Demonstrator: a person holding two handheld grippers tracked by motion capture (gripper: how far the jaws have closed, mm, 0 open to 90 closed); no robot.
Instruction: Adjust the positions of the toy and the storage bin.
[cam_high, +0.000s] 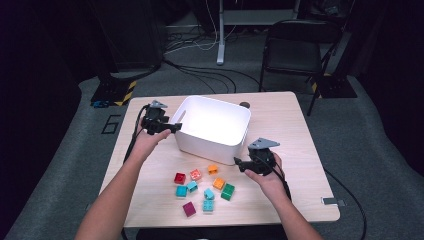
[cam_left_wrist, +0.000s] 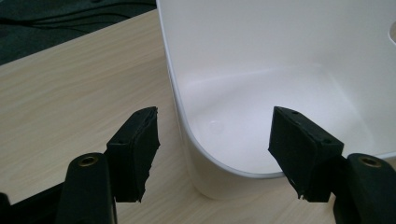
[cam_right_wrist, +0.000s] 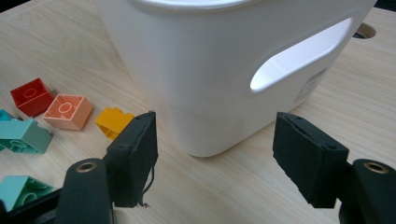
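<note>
Pale wooden table (cam_high: 290, 130) carries a white plastic bin (cam_high: 212, 127) at its middle. Left gripper (cam_left_wrist: 212, 154) straddles its corner rim, right gripper (cam_right_wrist: 215, 156) faces its handle side, both jaws wide. It looks light, stiff, slick-walled; the rim offers the best grip.

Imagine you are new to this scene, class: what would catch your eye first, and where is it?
The bright white bin stands out mid-table, empty inside. In front of it lies a scatter of coloured bricks in red, orange, teal, green and magenta. The left gripper sits open at the bin's left rim, and the right gripper hangs open near its front right corner.
</note>
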